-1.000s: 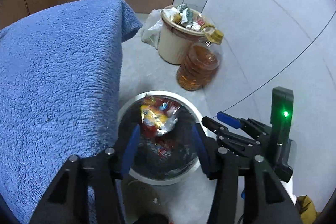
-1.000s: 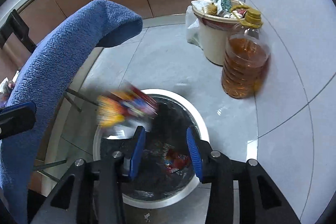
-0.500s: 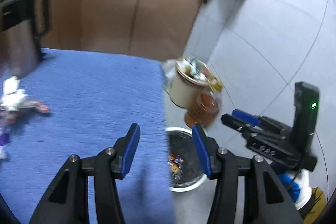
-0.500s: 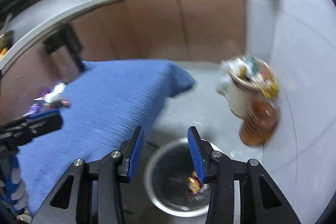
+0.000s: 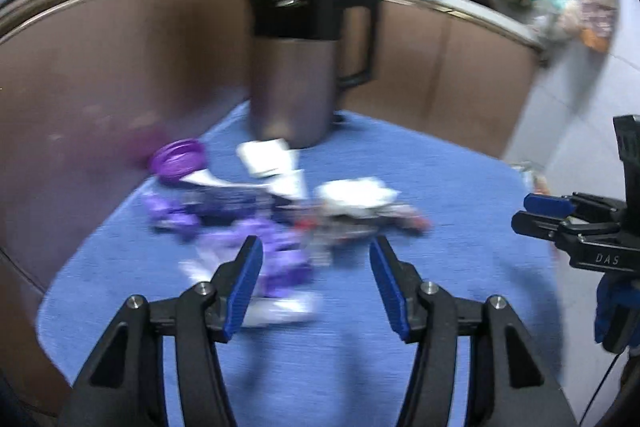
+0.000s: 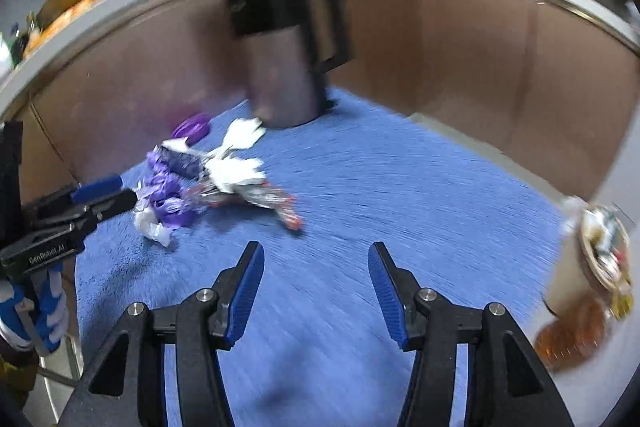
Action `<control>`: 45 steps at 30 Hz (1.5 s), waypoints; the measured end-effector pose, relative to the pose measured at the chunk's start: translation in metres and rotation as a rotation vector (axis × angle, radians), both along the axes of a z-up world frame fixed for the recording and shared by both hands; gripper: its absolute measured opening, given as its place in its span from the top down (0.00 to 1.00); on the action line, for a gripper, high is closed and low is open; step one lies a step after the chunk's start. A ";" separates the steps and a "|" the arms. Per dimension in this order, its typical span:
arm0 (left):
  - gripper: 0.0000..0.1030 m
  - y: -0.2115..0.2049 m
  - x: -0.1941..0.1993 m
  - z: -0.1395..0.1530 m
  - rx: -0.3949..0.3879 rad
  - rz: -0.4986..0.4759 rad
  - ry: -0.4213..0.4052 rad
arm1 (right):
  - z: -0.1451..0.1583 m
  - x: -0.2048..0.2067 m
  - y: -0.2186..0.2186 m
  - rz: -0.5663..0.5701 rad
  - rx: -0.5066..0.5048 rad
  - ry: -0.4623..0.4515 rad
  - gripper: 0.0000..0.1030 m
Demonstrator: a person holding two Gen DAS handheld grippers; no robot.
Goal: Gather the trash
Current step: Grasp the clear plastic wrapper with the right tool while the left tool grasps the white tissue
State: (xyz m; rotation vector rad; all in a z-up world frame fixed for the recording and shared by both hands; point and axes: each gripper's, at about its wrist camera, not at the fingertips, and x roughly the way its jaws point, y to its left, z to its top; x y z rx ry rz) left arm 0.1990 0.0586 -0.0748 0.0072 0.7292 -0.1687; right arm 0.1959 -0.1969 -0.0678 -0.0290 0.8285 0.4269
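Motion blur smears my wrappers [image 5: 288, 223] into purple and white streaks, print unreadable, kettle [image 6: 286, 75] edges doubled, floor bucket [image 6: 596, 259] and amber bottle [image 6: 572, 339] blurred at my right view's rim.

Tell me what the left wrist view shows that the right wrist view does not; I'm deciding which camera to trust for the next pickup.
Only the left wrist view: the right hand-held gripper at its right edge.

Only the right wrist view: the full trash pail and amber bottle on the floor, and the left hand-held gripper at its left edge.

Both: the blue cloth, the wrapper pile, the purple lid, the metal jug. Both grippers' jaws have just been opening, with nothing between them.
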 end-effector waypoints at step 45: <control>0.97 -0.008 -0.022 -0.004 -0.151 -0.092 0.069 | 0.001 -0.124 -0.110 -0.122 0.096 -0.100 0.96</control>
